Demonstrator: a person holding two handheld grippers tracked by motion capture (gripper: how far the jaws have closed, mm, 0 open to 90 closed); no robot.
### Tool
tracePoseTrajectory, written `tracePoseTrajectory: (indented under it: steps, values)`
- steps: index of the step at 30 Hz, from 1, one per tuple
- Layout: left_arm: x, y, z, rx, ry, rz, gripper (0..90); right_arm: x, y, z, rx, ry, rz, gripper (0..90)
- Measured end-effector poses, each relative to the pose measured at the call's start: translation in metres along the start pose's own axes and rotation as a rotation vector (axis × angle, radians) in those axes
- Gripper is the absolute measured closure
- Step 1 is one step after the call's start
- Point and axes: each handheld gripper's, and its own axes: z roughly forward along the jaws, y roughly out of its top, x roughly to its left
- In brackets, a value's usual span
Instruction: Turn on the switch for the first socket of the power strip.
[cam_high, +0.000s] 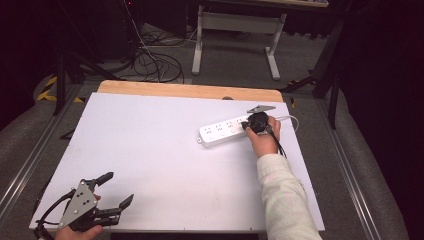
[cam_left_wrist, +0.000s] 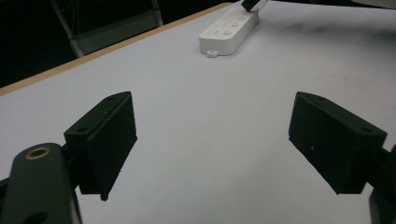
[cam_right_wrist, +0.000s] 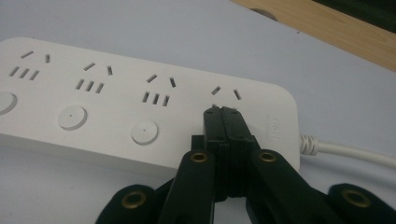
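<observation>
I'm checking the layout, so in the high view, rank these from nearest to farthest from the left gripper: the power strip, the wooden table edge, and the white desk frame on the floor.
From the left gripper, jaws open at the near-left corner:
1. Power strip, right of centre on the white tabletop.
2. Wooden table edge, along the far side.
3. White desk frame, on the floor beyond the table.

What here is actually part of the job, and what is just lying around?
Part of the job:
white power strip
its white cord
right gripper, jaws shut, tips on the strip by the socket nearest the cord

Lying about:
left gripper, open, idle at the table's near edge
cables on the floor
</observation>
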Motion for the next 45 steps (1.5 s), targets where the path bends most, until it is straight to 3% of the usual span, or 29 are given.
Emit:
tracePoseTrajectory:
  steps: [7,20,39,41,42,45]
  values:
    - [0.0,0.0,-0.0001,-0.001,-0.002,0.0,15.9,0.0028,-0.0005,0.001,0.0,-0.021,-0.023,90.0]
    - [0.0,0.0001,-0.001,-0.005,-0.002,0.002,15.9,0.0013,-0.005,0.0016,-0.021,-0.014,0.033,90.0]
    - [-0.0009,0.0001,-0.0015,-0.01,-0.014,-0.002,15.9,0.0003,-0.0034,0.0029,0.003,-0.004,0.079,90.0]
    - [-0.0008,0.0002,-0.0018,-0.011,-0.015,-0.002,15.9,0.0016,-0.0026,0.0032,0.005,-0.017,0.059,90.0]
    - [-0.0006,0.0002,-0.0019,-0.011,-0.015,-0.001,15.9,0.0054,-0.0005,0.0029,0.02,-0.04,0.026,90.0]
    - [0.0,0.0007,-0.0014,-0.012,-0.014,-0.004,15.9,0.0078,0.0012,0.0011,0.018,-0.046,0.007,90.0]
